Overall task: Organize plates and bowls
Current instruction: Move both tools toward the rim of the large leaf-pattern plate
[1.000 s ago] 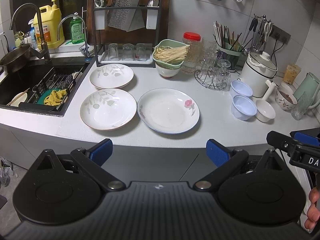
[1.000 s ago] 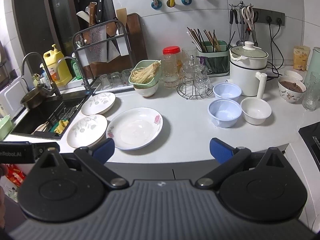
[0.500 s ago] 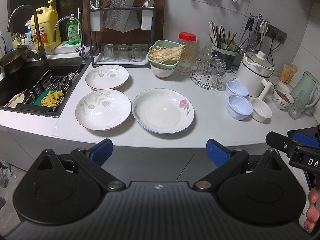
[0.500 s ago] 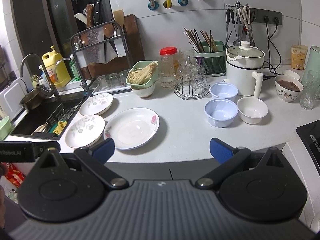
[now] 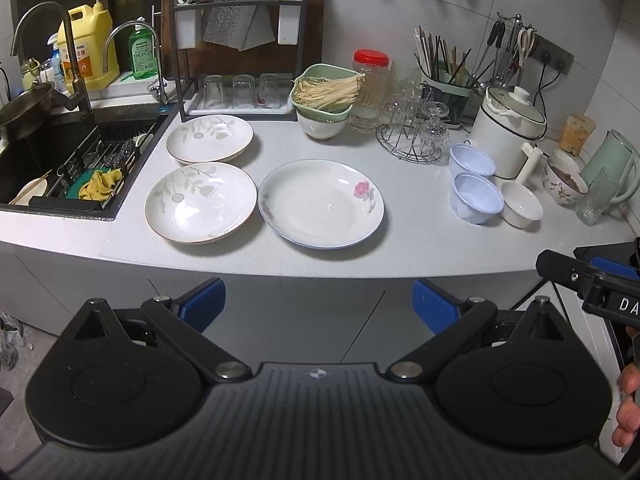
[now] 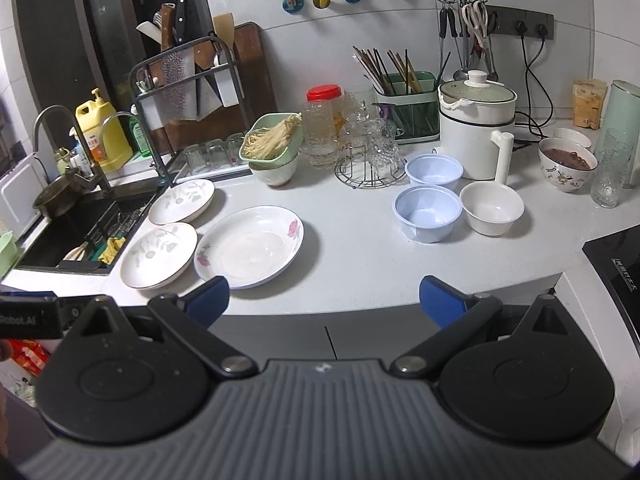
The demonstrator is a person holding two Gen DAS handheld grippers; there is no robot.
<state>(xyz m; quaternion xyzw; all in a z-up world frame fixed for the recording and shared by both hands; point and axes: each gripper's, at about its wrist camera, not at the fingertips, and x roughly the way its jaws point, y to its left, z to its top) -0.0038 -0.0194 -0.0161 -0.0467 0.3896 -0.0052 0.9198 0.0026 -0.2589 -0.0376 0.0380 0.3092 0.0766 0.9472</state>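
Three plates lie on the white counter: a large rose-patterned plate [image 5: 321, 203] [image 6: 250, 246], a leaf-patterned plate [image 5: 200, 202] [image 6: 159, 255] left of it, and another leaf-patterned plate [image 5: 209, 138] [image 6: 182, 201] behind. Two light blue bowls [image 5: 476, 197] [image 6: 428, 218] [image 6: 433, 170] and a white bowl [image 5: 521, 204] [image 6: 491, 207] stand at the right. My left gripper [image 5: 318, 306] is open and empty, in front of the counter edge. My right gripper [image 6: 325, 298] is open and empty, also short of the edge.
A sink [image 5: 60, 160] with a rack and faucet is at the left. A dish rack [image 5: 240, 40], a green basket of noodles [image 5: 324, 94], a glass stand [image 5: 412, 136], a white cooker [image 5: 508, 128], a filled bowl [image 6: 568, 164] and a stove [image 6: 616, 256] line the back and right.
Both views have risen and drawn back slightly from the counter. The plates and bowls have not moved. Both grippers stay open.
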